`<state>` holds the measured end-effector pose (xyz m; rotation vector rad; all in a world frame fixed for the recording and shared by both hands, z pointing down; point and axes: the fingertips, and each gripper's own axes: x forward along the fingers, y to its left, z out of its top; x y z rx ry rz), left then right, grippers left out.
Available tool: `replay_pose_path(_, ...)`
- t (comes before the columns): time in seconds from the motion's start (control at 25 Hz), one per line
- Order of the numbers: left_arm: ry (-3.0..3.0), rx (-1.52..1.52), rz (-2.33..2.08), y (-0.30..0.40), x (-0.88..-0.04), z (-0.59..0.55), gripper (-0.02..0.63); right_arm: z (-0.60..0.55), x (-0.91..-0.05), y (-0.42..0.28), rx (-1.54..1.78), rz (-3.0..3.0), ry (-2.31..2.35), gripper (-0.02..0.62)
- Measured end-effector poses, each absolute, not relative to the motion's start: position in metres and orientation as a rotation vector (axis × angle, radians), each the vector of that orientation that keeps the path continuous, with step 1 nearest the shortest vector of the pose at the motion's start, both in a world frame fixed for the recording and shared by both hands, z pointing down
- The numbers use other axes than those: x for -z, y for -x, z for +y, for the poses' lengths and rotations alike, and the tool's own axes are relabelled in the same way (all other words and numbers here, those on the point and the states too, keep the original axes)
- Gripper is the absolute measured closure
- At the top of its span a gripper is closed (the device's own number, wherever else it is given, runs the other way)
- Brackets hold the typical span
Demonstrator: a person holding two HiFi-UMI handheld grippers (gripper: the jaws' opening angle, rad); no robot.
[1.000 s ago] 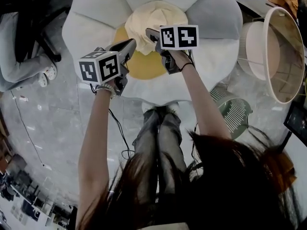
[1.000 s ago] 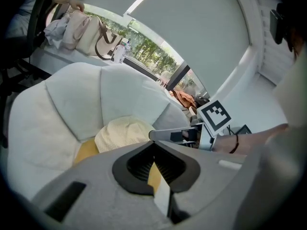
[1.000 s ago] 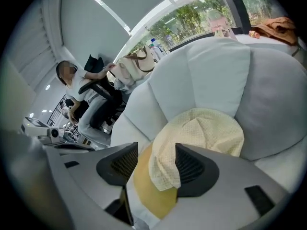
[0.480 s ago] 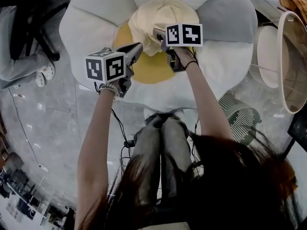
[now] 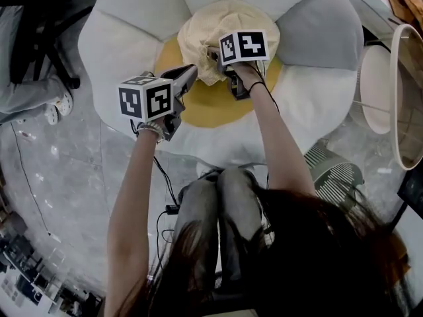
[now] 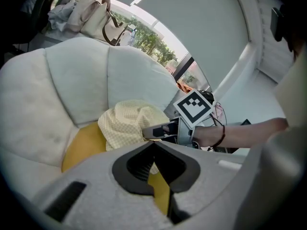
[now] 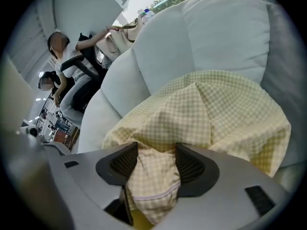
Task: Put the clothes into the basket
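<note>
Right gripper (image 7: pixel 156 161) jaws, just opened wide, straddle the checked yellow cloth (image 7: pixel 216 109) at the flower cushion's (image 5: pixel 125 18) twelve o'clock. Left gripper (image 6: pixel 153 145) jaws are pressed together, empty.

I record the left forearm (image 5: pixel 135 177) and right forearm (image 5: pixel 281 144) extended toward 12 o'clock, the left gripper (image 5: pixel 190 72) with jaws closed tip to tip and empty, and the right gripper (image 5: pixel 215 53) at its 1 o'clock, pitched down, its jaws having just been opening and now wide apart around a checked cloth fold (image 7: pixel 158 176).
</note>
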<state>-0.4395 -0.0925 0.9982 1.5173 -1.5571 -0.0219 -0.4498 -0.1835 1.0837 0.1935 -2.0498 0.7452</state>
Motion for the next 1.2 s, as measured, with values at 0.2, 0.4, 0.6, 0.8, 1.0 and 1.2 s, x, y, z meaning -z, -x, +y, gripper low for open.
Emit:
replay_pose_path(0.2,-1.522,0.011,-1.58,0.446,-1.009,-0.096,0.595,-0.182,-1.103,0.456,-0.688,-2.012,-0.183,0.382)
replay_pose_path(0.4,-1.526,0.039,-1.598,0.446,-1.016,-0.104,0.595,-0.185,-1.113,0.458,-0.583,-1.996,-0.174,0.383)
replay_pose_path(0.6,-1.523,0.043,-1.596,0.44,-1.019,-0.101,0.595,-0.185,-1.115,0.457,-0.533,-1.992,-0.162,0.437)
replay_pose_path(0.8,-1.499,0.055,-1.582,0.429,-1.011,-0.092,0.595,-0.18,-1.101,0.445,-0.592,-2.023,-0.155,0.554)
replay_pose_path(1.0,-1.482,0.058,-1.571,0.422,-0.991,-0.083,0.595,-0.176,-1.075,0.432,-0.75,-2.078,-0.176,0.557)
replay_pose_path(1.2,-1.45,0.063,-1.553,0.418,-0.968,-0.077,0.595,-0.174,-1.038,0.425,-0.835,-2.107,-0.185,0.557)
